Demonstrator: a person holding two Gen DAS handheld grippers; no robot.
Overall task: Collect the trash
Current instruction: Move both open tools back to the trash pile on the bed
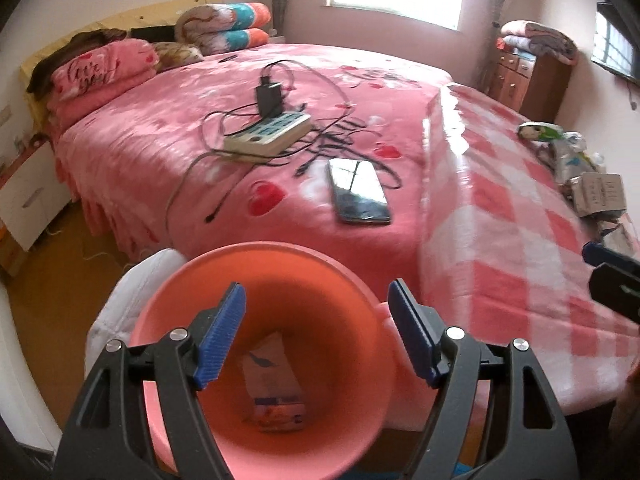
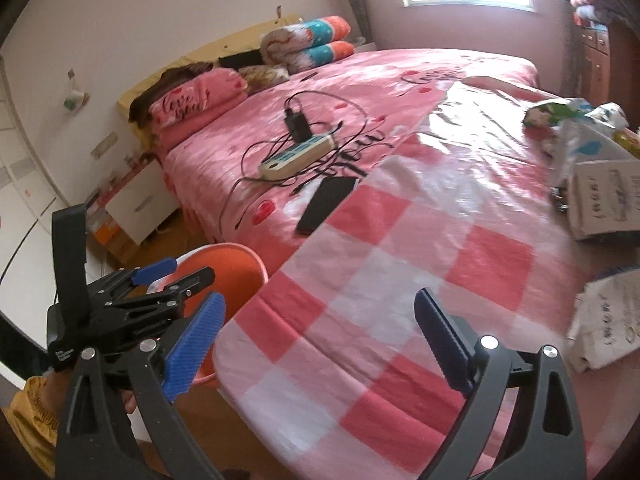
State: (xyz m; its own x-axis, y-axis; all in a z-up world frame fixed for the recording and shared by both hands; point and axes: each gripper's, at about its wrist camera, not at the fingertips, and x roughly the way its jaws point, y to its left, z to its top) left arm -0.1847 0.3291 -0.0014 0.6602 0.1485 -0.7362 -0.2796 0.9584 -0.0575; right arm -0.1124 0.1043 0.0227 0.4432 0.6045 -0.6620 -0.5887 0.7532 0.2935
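Gaping empty, both grippers (image 1: 316,334) (image 2: 318,344); pillow (image 1: 90,72) reads "Love you"; box (image 2: 608,196) print blurred.

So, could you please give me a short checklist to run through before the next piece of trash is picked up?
1. Left gripper free: ok, fingers apart over the pink bin, nothing between them.
2. Right gripper free: ok, open above the checked tablecloth.
3. Bin has room: ok, only one packet shows at its bottom.
4. Trash left to collect: ok, wrappers and paper bags lie on the table's far right side.
5. Non-trash kept apart: ok, phone and power strip lie on the bed, off the table.
6. Bin stands steady: cannot tell, its base is hidden.
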